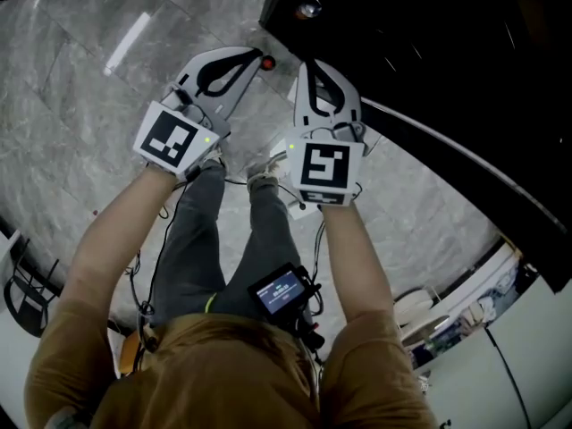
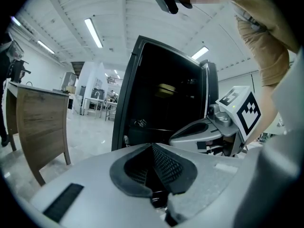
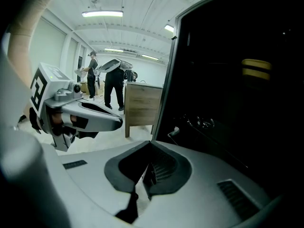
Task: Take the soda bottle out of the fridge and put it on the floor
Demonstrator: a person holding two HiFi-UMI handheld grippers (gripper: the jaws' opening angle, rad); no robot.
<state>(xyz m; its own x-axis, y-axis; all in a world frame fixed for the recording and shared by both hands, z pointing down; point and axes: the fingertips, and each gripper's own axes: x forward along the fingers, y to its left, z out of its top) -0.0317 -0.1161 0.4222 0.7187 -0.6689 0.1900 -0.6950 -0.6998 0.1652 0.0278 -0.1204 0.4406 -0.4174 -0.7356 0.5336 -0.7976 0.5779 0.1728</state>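
My left gripper (image 1: 261, 59) and right gripper (image 1: 308, 68) are both closed and hold nothing. The fridge (image 1: 429, 52) is just ahead of them. It is too dark inside to find the soda bottle.

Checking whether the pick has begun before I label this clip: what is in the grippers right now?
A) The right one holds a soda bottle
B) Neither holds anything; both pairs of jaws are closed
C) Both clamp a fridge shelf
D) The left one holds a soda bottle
B: the left gripper and the right gripper each show jaws together with nothing between them, in front of the dark fridge.
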